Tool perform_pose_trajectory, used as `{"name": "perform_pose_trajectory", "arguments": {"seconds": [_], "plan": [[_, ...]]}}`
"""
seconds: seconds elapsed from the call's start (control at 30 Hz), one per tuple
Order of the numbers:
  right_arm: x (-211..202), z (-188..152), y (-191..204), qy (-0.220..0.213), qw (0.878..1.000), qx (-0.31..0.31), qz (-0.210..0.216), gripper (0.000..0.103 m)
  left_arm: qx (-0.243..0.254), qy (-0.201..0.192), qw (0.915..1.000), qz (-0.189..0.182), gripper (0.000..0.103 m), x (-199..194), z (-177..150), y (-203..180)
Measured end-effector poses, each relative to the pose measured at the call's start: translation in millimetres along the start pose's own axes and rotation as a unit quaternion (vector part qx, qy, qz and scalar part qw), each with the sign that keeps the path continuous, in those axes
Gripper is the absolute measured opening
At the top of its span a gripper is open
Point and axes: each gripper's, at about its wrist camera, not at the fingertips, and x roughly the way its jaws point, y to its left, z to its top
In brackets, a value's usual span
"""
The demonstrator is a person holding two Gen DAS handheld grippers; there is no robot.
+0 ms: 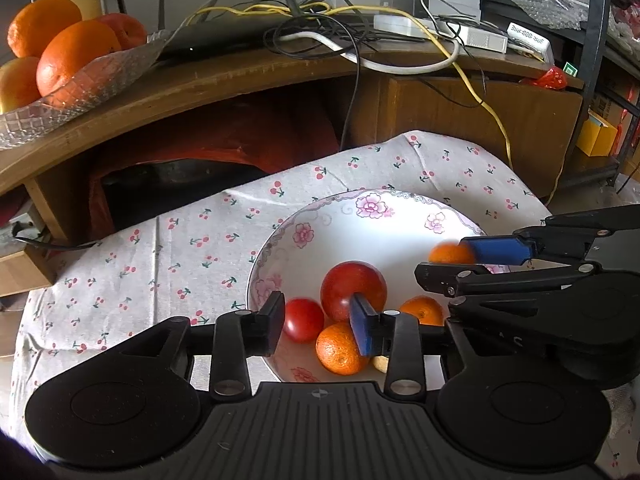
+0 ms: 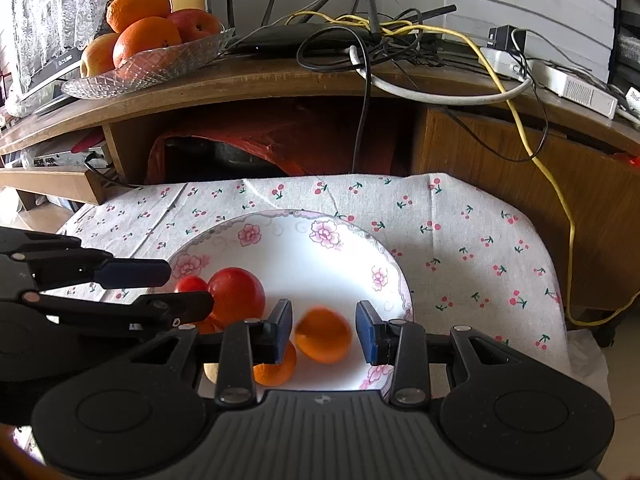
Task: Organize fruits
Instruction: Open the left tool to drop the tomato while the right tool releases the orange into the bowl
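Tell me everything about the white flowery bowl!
The white ceramic-looking bowl with pink flowers is wide and shallow, with a grey scroll border round its rim. It sits upright on the cherry-print cloth. Inside lie a big red fruit, a small red one and several small oranges.

No lettering can be read with certainty in either view. On the dark flat panel [image 2: 60,65] at the upper left of the right wrist view, a small pale logo is seen, too blurred to be spelled out. On the small green-and-white square sign [image 1: 569,69] at the right of the left wrist view, a mark is seen but not legible.
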Motion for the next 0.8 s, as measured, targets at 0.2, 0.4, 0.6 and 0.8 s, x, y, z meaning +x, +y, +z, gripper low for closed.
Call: {"name": "perform_pose_trajectory", "arguments": {"seconds": [0.2, 0.4, 0.6, 0.8], "plan": [[-3, 1, 0, -0.007, 1.0, 0.002, 0.0, 0.036, -0.003, -0.005, 1.0, 0.002, 0.05, -2, 1, 2], [-9, 2, 0, -0.014, 1.0, 0.004, 0.0, 0.036, -0.004, -0.012, 0.9999, 0.004, 0.053, -8, 2, 3], [-18, 2, 1, -0.02, 1.0, 0.007, -0.001, 0.036, -0.003, -0.019, 0.9998, 0.006, 0.058, -15, 4, 4], [-29, 2, 4, -0.023, 1.0, 0.009, -0.002, 0.036, 0.003, -0.024, 0.9997, 0.008, 0.058, -25, 4, 2]]}}
